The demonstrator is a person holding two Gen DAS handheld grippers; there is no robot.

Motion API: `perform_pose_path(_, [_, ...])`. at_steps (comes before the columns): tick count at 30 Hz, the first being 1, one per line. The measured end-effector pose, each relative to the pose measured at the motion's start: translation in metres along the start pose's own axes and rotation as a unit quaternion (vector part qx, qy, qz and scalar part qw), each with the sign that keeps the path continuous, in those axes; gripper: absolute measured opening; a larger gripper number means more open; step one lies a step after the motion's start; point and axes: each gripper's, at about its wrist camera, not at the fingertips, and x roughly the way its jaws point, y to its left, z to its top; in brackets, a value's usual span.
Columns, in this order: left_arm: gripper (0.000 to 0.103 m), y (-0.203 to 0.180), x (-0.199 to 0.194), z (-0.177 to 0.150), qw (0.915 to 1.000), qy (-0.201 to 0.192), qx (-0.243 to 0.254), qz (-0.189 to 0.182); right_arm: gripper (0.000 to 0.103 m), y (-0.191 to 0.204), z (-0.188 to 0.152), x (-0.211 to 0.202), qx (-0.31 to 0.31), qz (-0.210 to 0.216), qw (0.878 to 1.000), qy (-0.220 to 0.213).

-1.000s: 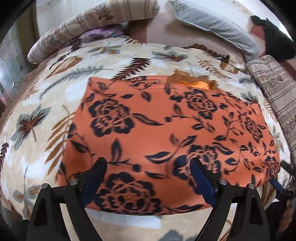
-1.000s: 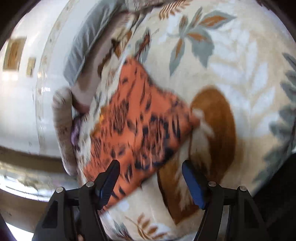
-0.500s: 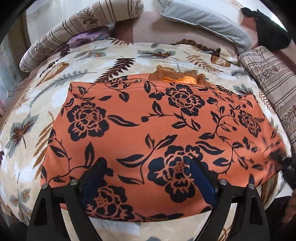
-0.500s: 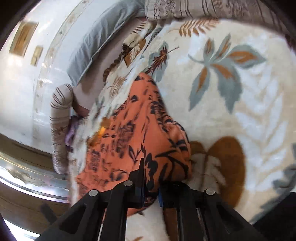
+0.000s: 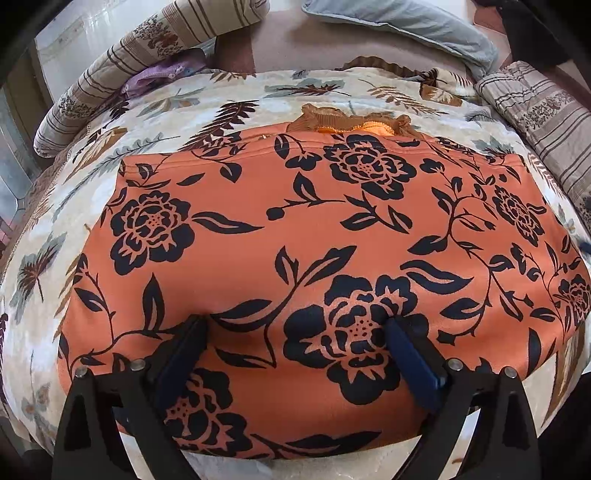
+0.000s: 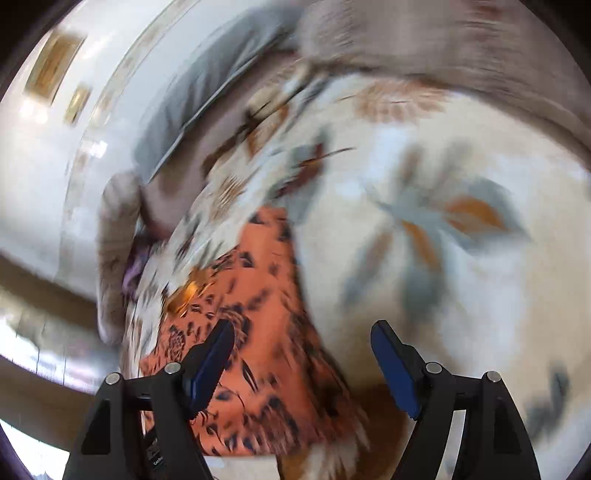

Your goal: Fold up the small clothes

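An orange garment with black flowers (image 5: 314, 236) lies spread flat on a cream leaf-print blanket (image 5: 88, 192); a frilly brown collar shows at its far edge. My left gripper (image 5: 295, 325) is open, its fingertips resting on the garment's near part, nothing held. In the blurred right wrist view the same garment (image 6: 266, 354) lies at lower left. My right gripper (image 6: 301, 334) is open and empty above the garment's right edge and the blanket (image 6: 443, 229).
A striped bolster (image 5: 147, 48) and a purple cloth (image 5: 162, 72) lie at the far left. A grey pillow (image 5: 406, 26) lies at the back, a striped folded quilt (image 5: 546, 122) at the right. The bed's near edge is just below my left gripper.
My right gripper was shut on the garment's corner half a second ago; it has let go, opened and is moving. My left gripper has come down closer onto the garment.
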Motion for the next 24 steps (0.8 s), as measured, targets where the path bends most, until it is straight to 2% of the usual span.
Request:
perform_pose_path(4, [0.098,0.002,0.000,0.001,1.0000,0.004,0.001,-0.006,0.078,0.015,0.048,0.069,-0.054,-0.017,0.997,0.055])
perform_pose_path(6, [0.098,0.002,0.001,0.002,1.0000,0.005,0.000,-0.006,0.077,0.017,0.055,0.096,-0.055,-0.023,0.994,0.088])
perform_pose_path(7, [0.098,0.002,0.002,0.003,1.0000,0.006,0.000,-0.007,0.077,0.027,0.059,0.105,-0.075,-0.032,0.993,0.088])
perform_pose_path(8, [0.098,0.003,0.002,0.003,0.9999,0.006,-0.002,-0.008,0.060,0.035,0.060,0.111,-0.096,-0.033,0.991,0.090])
perform_pose_path(9, [0.099,0.003,0.002,0.003,0.9999,0.006,-0.003,-0.010,0.012,0.042,0.062,0.117,-0.114,-0.035,0.988,0.102])
perform_pose_path(12, [0.101,0.002,0.003,0.003,0.9999,0.004,-0.002,-0.009,0.013,0.056,0.066,0.130,-0.145,-0.071,0.981,0.108])
perform_pose_path(17, [0.102,0.002,0.003,0.003,0.9999,0.005,-0.003,-0.012,0.013,0.036,0.068,0.132,-0.068,-0.061,0.993,0.077])
perform_pose_path(19, [0.102,0.002,0.004,0.003,0.9999,0.006,-0.001,-0.012,0.025,0.037,0.068,0.129,-0.059,-0.075,0.993,0.067])
perform_pose_path(21, [0.102,0.003,0.004,0.005,0.9998,0.011,-0.001,-0.014,0.055,0.038,0.068,0.117,-0.056,-0.105,0.991,0.056])
perform_pose_path(22, [0.102,0.004,0.004,0.006,0.9998,0.014,-0.002,-0.017,0.059,0.042,0.068,0.106,-0.067,-0.123,0.989,0.042])
perform_pose_path(24, [0.102,0.004,0.004,0.007,0.9996,0.018,-0.005,-0.020,0.059,0.058,0.062,0.079,-0.102,-0.134,0.986,0.010])
